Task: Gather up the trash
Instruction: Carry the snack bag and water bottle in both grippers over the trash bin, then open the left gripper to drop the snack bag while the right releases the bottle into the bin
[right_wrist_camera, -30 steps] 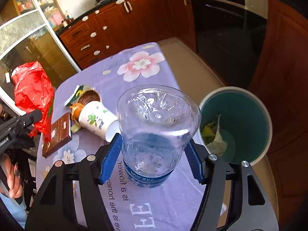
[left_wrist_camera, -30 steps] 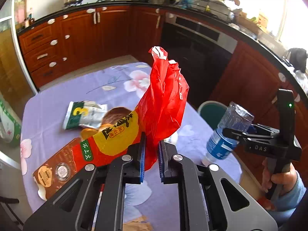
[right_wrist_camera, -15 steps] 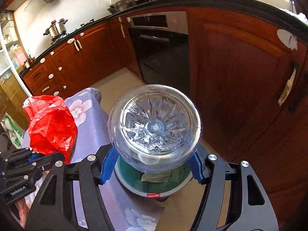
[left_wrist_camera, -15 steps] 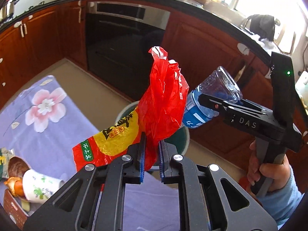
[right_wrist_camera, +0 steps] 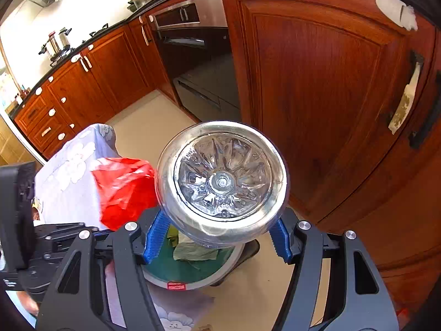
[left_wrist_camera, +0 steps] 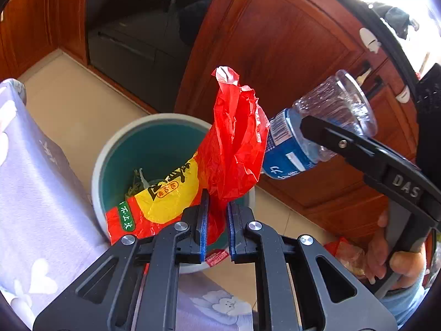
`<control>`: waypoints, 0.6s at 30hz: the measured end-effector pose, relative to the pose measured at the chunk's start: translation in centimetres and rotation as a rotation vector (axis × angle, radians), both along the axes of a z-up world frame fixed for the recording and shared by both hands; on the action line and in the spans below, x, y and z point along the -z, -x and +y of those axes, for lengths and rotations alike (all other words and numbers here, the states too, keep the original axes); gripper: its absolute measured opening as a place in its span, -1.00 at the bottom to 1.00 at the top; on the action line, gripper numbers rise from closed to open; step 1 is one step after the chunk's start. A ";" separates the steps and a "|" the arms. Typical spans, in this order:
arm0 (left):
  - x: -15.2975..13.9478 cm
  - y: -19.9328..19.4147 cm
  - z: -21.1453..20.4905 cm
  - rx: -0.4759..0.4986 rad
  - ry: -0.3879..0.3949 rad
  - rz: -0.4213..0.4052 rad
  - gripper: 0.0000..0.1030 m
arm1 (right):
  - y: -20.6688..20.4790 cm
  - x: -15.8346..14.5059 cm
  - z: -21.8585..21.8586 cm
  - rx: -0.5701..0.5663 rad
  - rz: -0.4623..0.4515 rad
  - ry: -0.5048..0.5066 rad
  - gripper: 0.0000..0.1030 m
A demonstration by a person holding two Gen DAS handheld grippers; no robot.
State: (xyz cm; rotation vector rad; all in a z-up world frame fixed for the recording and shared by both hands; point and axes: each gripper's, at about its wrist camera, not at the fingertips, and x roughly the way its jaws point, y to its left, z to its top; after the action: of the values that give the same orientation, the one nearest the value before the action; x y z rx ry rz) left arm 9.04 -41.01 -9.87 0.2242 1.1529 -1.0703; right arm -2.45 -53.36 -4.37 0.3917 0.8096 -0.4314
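My left gripper (left_wrist_camera: 216, 220) is shut on a red and yellow plastic bag (left_wrist_camera: 231, 143), held over the teal trash bin (left_wrist_camera: 154, 143) on the floor. The bag also shows at the left of the right wrist view (right_wrist_camera: 124, 187). My right gripper (right_wrist_camera: 217, 234) is shut on a clear plastic bottle (right_wrist_camera: 223, 182) with a blue label, its base facing the camera, above the bin (right_wrist_camera: 193, 270). In the left wrist view the bottle (left_wrist_camera: 317, 129) and right gripper (left_wrist_camera: 330, 135) are just right of the bag. Some trash lies inside the bin.
The table with a purple flowered cloth (left_wrist_camera: 33, 193) lies left of the bin; its corner shows in the right wrist view (right_wrist_camera: 69, 171). Wooden cabinet doors (right_wrist_camera: 317, 82) and an oven (right_wrist_camera: 193, 63) stand close behind. A red wrapper (left_wrist_camera: 344, 253) lies on the floor.
Both grippers have swung away from the table to above the bin, each still holding its item. The bin now sits closer and more central under the bag and bottle.
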 end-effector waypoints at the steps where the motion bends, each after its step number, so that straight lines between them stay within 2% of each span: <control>1: 0.5 -0.3 0.1 0.001 -0.005 0.009 -0.77 | -0.1 0.0 0.0 0.000 0.002 0.005 0.20; 6: 2.3 -0.3 -1.6 0.010 -0.038 0.024 -0.69 | 0.1 -0.2 -0.6 0.008 0.003 0.022 0.20; 7: 2.6 -0.3 -1.8 0.005 -0.053 0.021 -0.62 | 0.1 -0.2 -0.6 0.008 0.005 0.024 0.20; 8: 2.8 -0.4 -2.0 -0.006 -0.070 0.011 -0.39 | 0.1 -0.2 -0.7 0.007 0.008 0.026 0.20; 9: 2.9 -0.4 -2.1 -0.017 -0.079 -0.002 -0.26 | 0.1 -0.2 -0.6 0.006 0.011 0.028 0.20; 10: 2.9 -0.4 -2.1 -0.028 -0.084 -0.017 0.01 | 0.1 -0.1 -0.6 0.005 0.013 0.027 0.20; 11: 2.8 -0.4 -2.1 -0.041 -0.089 -0.032 0.15 | 0.0 -0.1 -0.6 0.003 0.014 0.026 0.20; 18: 1.6 -0.8 0.0 -0.109 -0.099 -0.059 0.54 | -1.0 0.3 0.1 -0.028 0.022 0.023 0.20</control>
State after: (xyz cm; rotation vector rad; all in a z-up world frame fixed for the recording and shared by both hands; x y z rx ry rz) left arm 9.88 -41.01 -11.50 0.2660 1.1531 -0.9066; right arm -1.42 -53.25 -4.71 0.3548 0.8302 -0.4190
